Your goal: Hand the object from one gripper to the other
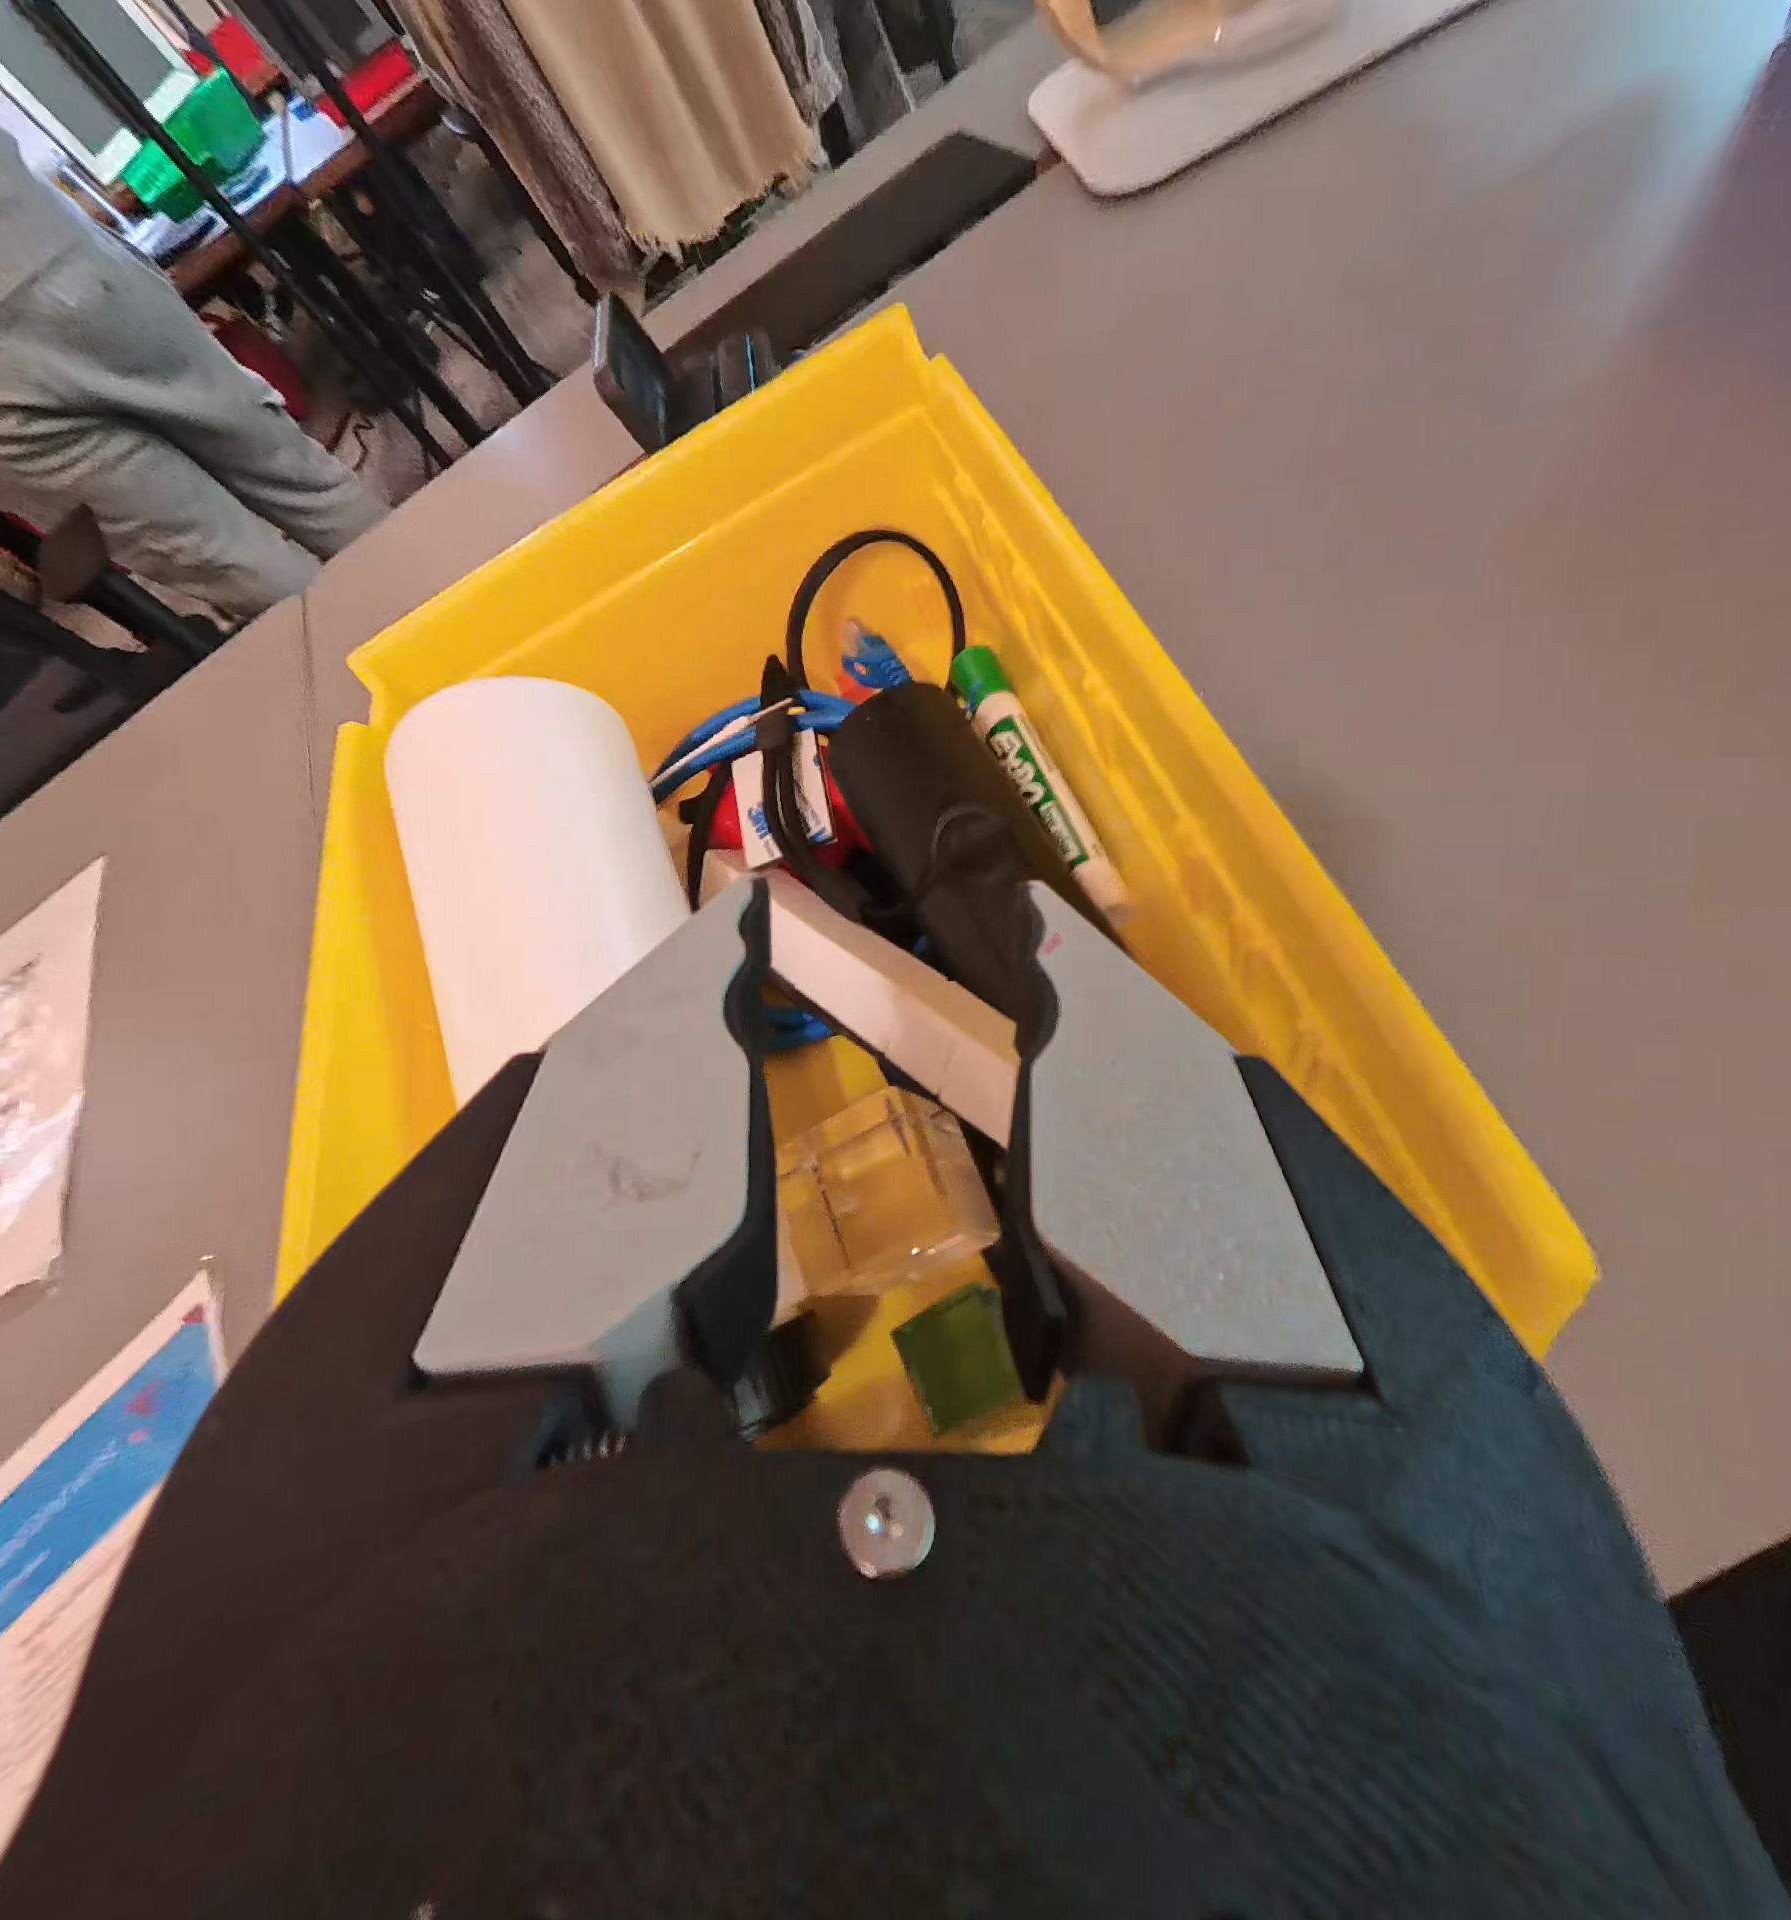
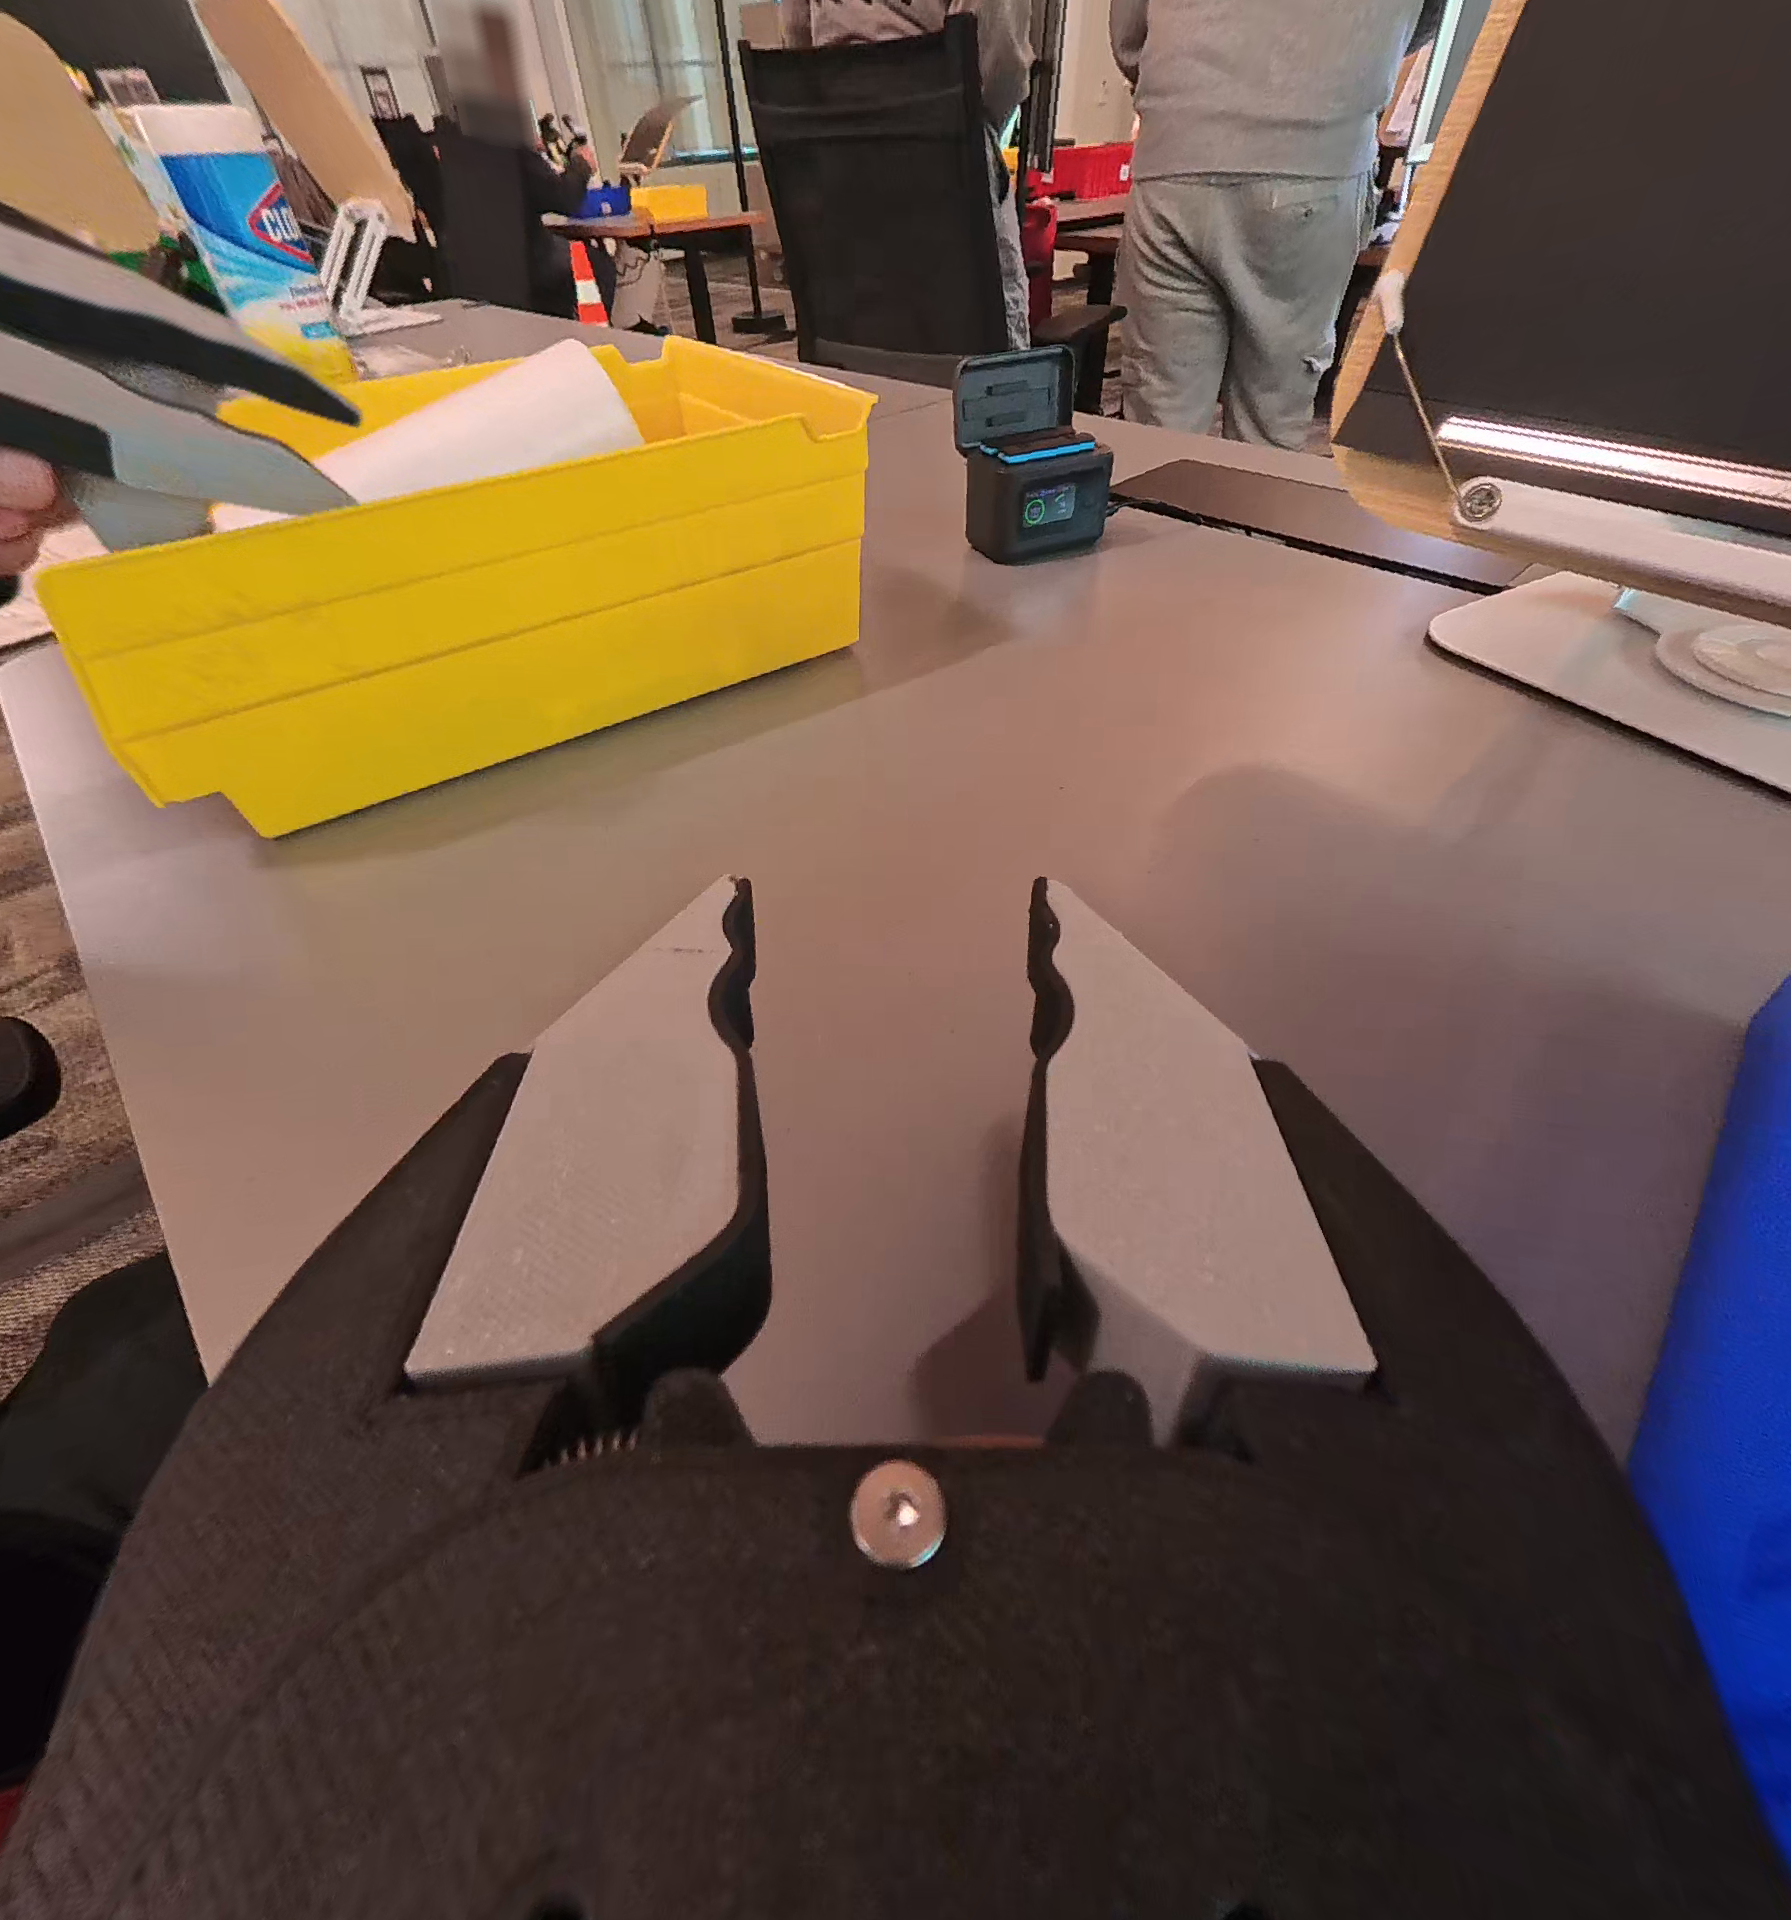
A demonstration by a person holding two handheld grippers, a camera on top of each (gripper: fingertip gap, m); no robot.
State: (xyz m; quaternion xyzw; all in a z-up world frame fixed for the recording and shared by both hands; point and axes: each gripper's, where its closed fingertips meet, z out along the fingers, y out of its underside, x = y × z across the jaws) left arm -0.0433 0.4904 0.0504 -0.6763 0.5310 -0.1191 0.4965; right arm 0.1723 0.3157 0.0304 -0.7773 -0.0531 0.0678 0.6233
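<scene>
Your left hand-held gripper [image 1: 891,935] and right hand-held gripper [image 2: 891,904] match: black textured bodies, grey wedge fingers [image 2: 610,1174] with black wavy inner pads, one silver screw [image 2: 898,1513] each.

Shared office or lab workspace: grey desk [image 2: 974,748] w/ monitor on a stand [image 2: 1639,613], battery charging case [image 2: 1036,499], yellow parts bin [image 2: 475,644] and tub of cleaning wipes [image 2: 247,239]. Behind: black office chair [image 2: 870,187], more desks w/ red, blue and yellow bins, people standing about.
</scene>
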